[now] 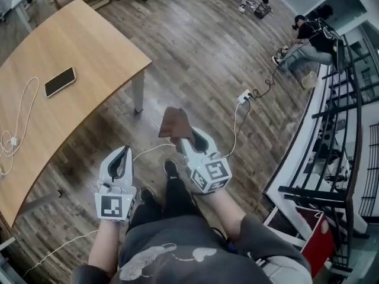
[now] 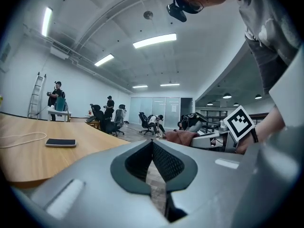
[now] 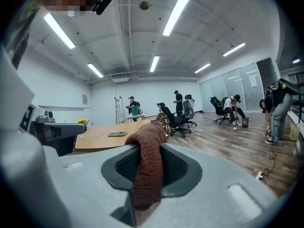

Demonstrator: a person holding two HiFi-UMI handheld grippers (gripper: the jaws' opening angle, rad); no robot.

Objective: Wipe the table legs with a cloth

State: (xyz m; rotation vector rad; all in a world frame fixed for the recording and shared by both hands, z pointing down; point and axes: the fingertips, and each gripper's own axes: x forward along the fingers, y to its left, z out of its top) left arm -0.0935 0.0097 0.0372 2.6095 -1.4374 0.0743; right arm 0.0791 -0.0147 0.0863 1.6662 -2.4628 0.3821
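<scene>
On the left stood the wooden table (image 1: 77,52), with a phone (image 1: 60,81) and a white cable (image 1: 22,108) lying on top. Its white table leg (image 1: 138,92) stood on the floor at the near corner.

The left gripper (image 1: 124,154) was next. Its jaws were pressed together with nothing between them.

To the right, the right gripper (image 1: 181,139) pinched the brown cloth (image 1: 176,125). The cloth stuck out in front of the jaws, near the leg but not touching it.

The job looked like it had not started. The step was to bring the cloth to the leg. To do it well, the person should hold the cloth tight, push the loose part flat on the leg, and rub up and down on every side.

Only the head view showed the leg and how far off the cloth was. Only the right gripper view showed the cloth (image 3: 149,160) squeezed between the dark pads (image 3: 180,167). Only the left gripper view showed that the left gripper (image 2: 153,146) held nothing.
</scene>
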